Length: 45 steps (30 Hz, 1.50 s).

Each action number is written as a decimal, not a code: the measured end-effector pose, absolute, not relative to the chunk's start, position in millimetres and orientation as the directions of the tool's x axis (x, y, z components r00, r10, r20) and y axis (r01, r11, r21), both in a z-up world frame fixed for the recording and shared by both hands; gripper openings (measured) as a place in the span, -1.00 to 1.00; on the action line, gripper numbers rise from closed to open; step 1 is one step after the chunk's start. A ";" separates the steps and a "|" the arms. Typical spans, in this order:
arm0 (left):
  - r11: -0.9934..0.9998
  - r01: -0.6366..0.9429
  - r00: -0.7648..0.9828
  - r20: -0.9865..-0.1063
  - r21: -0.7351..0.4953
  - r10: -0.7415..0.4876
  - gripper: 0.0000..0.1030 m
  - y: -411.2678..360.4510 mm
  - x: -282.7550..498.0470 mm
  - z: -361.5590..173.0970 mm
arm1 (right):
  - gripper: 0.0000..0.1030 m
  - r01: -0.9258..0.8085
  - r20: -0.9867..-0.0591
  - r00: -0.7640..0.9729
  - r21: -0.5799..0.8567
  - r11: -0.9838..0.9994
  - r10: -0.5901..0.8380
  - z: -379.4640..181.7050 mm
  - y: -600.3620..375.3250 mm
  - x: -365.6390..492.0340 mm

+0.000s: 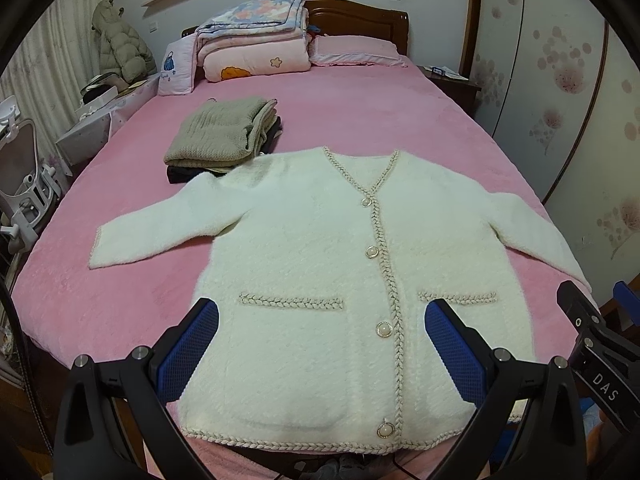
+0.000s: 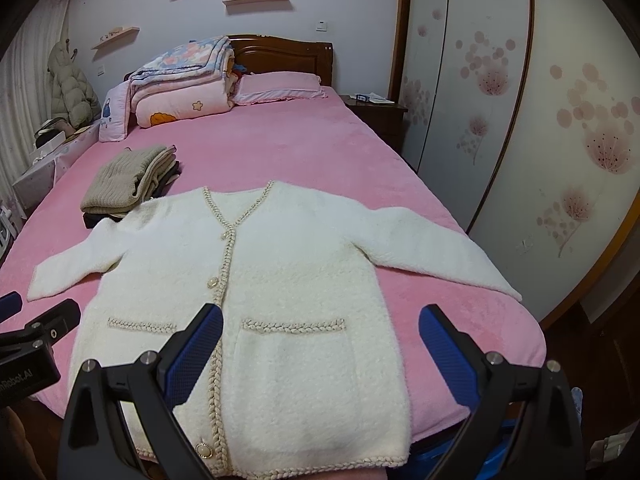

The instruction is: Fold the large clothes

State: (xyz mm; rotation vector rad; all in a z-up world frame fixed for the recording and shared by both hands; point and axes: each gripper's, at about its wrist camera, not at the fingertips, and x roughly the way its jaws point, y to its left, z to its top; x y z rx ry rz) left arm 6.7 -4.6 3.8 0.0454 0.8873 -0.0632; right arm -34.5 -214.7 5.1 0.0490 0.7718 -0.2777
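A cream fuzzy cardigan [image 1: 312, 264] with braided trim and pearl buttons lies flat and face up on the pink bed [image 1: 352, 120], sleeves spread out to both sides. It also shows in the right wrist view [image 2: 296, 280]. My left gripper [image 1: 320, 320] is open and empty, held above the cardigan's lower left half near the hem. My right gripper [image 2: 320, 328] is open and empty above the lower right half, over the right pocket. Each gripper's body shows at the edge of the other's view.
A stack of folded clothes topped by a beige knit [image 1: 224, 132] sits on the bed beyond the cardigan's left shoulder. Folded quilts [image 1: 256, 40] and a pillow [image 1: 356, 52] lie at the headboard. A wardrobe [image 2: 540, 120] stands right; a chair [image 1: 20, 184] stands left.
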 end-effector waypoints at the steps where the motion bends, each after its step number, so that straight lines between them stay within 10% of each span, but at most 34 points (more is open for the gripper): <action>1: 0.997 0.075 0.631 -0.775 0.014 -0.036 0.99 -5.4 7.1 4.3 | 0.92 0.266 -0.696 0.681 -0.057 0.962 -0.229 5.2 -215.8 -33.5; 45: 0.994 0.090 0.674 -0.730 -0.067 -0.110 0.99 6.0 4.2 14.0 | 0.92 0.258 -0.700 0.671 -0.089 0.962 -0.245 13.7 -206.5 -40.4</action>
